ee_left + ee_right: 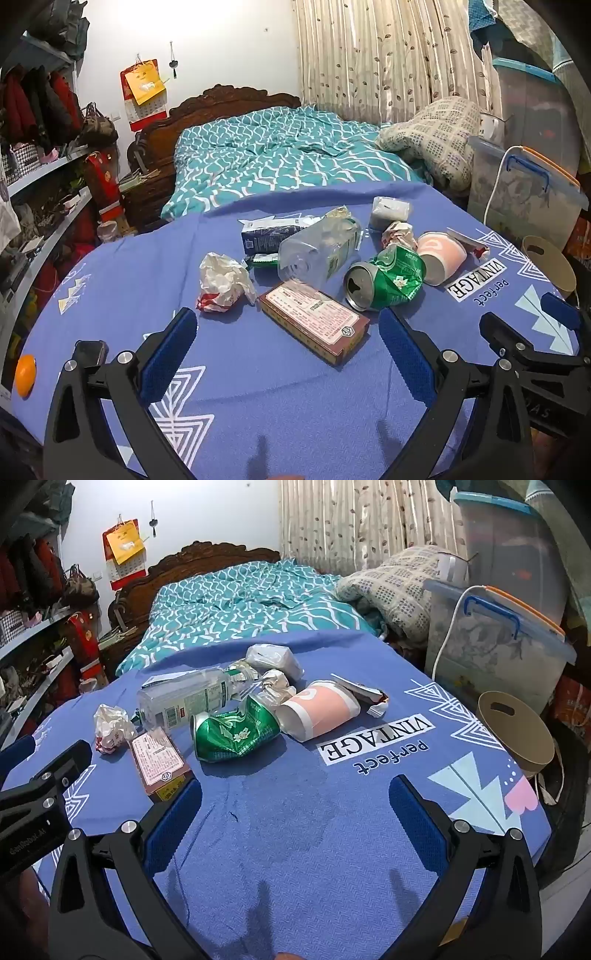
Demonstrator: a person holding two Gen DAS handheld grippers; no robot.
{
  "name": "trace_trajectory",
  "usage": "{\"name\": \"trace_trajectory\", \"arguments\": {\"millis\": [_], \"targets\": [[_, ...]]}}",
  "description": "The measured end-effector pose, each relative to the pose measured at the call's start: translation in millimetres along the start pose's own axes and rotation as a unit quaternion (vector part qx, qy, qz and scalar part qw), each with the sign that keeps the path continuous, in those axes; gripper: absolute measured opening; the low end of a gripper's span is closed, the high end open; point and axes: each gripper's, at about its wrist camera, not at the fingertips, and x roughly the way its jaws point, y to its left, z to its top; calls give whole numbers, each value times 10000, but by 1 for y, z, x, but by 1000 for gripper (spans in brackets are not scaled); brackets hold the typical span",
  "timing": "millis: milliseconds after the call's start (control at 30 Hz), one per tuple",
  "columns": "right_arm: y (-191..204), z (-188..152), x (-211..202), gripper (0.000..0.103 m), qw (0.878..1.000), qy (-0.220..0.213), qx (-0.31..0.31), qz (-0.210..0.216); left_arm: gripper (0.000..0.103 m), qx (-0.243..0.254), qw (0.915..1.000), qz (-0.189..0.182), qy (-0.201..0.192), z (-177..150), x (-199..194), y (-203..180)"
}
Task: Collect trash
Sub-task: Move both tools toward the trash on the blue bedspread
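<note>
Trash lies in a heap on the blue cloth-covered table (280, 398). A brown box (314, 319) is nearest, with a crushed green can (386, 282), a clear plastic bottle (317, 253), a crumpled white wrapper (223, 282), a pink and white paper cup (441, 256) and a blue carton (269, 234) behind it. My left gripper (286, 350) is open just short of the box, nothing between its fingers. My right gripper (295, 808) is open over bare cloth, in front of the can (236, 731) and the cup (319, 710). A tan bin (515, 733) stands off the table's right edge.
An orange (25, 374) sits at the table's left edge. A bed with a teal quilt (280, 158) lies beyond the table. Shelves (44, 177) fill the left side. Clear storage boxes (495, 642) stand at the right behind the bin.
</note>
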Motion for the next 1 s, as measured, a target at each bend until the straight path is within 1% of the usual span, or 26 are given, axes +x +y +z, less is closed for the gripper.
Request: {"name": "trace_trajectory", "arguments": {"millis": [233, 333, 467, 567, 667, 767, 833, 867, 1000], "targets": [[0, 0, 2, 100, 10000, 32, -3, 17, 94, 6, 10000, -4, 44, 0, 0, 1], [0, 0, 1, 100, 10000, 38, 23, 2, 94, -36, 9999, -49, 132, -5, 5, 4], [-4, 1, 1, 100, 9999, 78, 64, -18, 94, -177, 9992, -62, 353, -14, 14, 4], [-4, -1, 3, 100, 9999, 127, 104, -5, 94, -223, 9975, -200, 640, -28, 23, 6], [-6, -4, 7, 100, 9997, 194, 164, 50, 94, -240, 9964, -176, 795, -43, 28, 9], [-6, -7, 11, 100, 9992, 329, 204, 124, 94, -381, 9935, -125, 1063, -58, 37, 19], [-5, -11, 17, 100, 9987, 444, 193, 145, 94, -630, 9892, -79, 1322, -65, 47, 32], [-4, -13, 20, 100, 9983, 512, 200, 175, 94, -702, 9879, -57, 1384, -66, 49, 37], [1, -23, 30, 100, 9968, 733, 188, 246, 94, -1010, 9818, 242, 1588, -77, 62, 60]]}}
